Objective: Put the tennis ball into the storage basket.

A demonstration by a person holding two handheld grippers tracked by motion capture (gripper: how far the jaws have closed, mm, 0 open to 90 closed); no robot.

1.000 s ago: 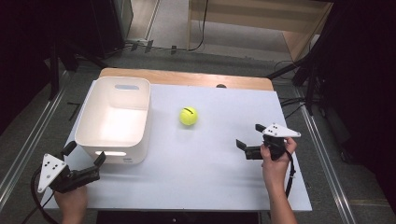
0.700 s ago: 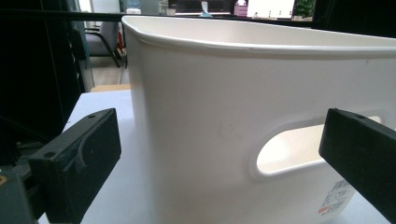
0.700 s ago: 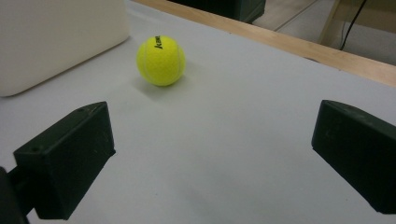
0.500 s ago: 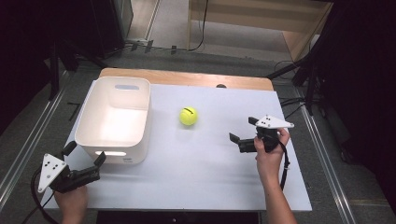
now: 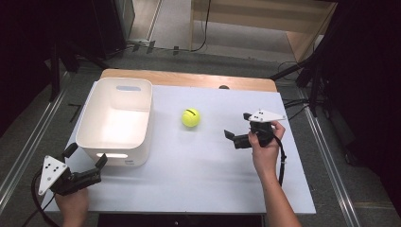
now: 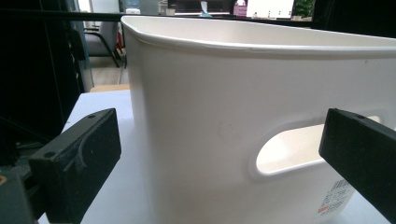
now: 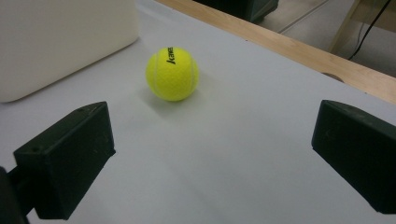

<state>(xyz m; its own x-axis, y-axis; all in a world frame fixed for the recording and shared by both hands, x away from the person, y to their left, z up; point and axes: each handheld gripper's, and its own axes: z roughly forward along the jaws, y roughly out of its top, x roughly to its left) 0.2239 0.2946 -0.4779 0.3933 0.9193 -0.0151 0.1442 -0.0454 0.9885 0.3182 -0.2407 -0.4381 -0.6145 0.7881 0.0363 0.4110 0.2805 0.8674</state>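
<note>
Your right tool (image 5: 238, 137) sits over the counter (image 5: 198, 179) at about 3 o'clock, its jaws spread wide and holding nothing, pointing toward 9 o'clock at the tennis ball (image 5: 190, 117). The ball rests on the white surface near the centre, a little toward 12 o'clock, well apart from your tool and not touched by it. In the right gripper view the ball (image 7: 172, 73) lies ahead between the two black jaws but farther off, nearer the left one, with black lettering on its top. The counter's wooden edge (image 7: 299, 49) runs behind it.

Your left tool (image 5: 86, 163) is at about 7 o'clock, at the near left corner of the counter, jaws also apart and empty. It points at the near wall of the white bin (image 5: 144, 111), which stands upright at 9 to 10 o'clock, open side up. In the left gripper view the bin (image 6: 201, 116) is close in front, its oval handle slot just beside the right jaw. The ball lies at the bin's 3 o'clock side, near it but clear of the wall.
</note>
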